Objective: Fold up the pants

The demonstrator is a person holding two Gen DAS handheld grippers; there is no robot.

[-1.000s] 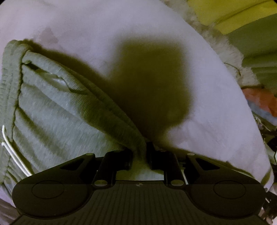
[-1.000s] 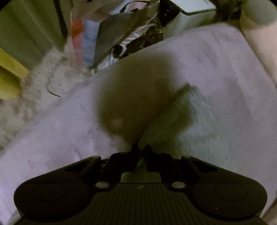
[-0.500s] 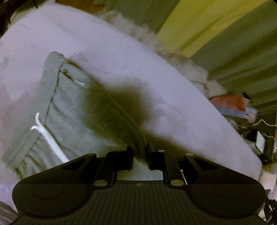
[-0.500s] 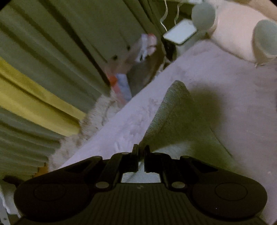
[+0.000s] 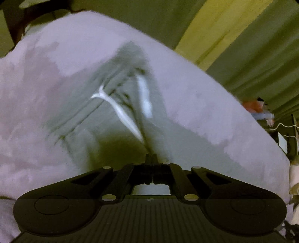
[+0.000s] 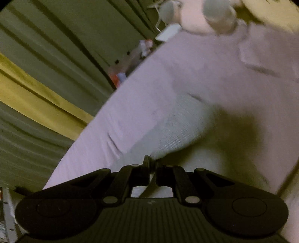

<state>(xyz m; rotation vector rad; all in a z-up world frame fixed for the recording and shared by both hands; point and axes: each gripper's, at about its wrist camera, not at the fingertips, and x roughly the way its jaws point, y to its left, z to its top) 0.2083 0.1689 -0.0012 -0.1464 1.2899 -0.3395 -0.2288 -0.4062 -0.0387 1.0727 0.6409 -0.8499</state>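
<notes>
Grey ribbed pants [image 5: 115, 104] with a white drawstring [image 5: 123, 114] hang blurred over a lilac bed cover [image 5: 205, 104]. In the left wrist view my left gripper [image 5: 151, 157] has its jaws closing tight on a pinch of the pants' cloth, which stretches away from the tips. In the right wrist view another part of the pants [image 6: 179, 127] rises off the cover [image 6: 214, 71] into my right gripper [image 6: 151, 163], which is shut on that cloth. Both held edges are lifted clear of the bed.
Green and yellow curtains [image 5: 233, 37] hang past the bed's far edge. Coloured clutter [image 5: 257, 108] and cables lie beside the bed at the right. Pale pillows [image 6: 205, 16] sit at the head of the bed in the right wrist view.
Both grippers have risen and swung sideways across the bed, carrying the pants' edges with them. The waistband and drawstring now trail ahead of the left gripper instead of lying at its left.
</notes>
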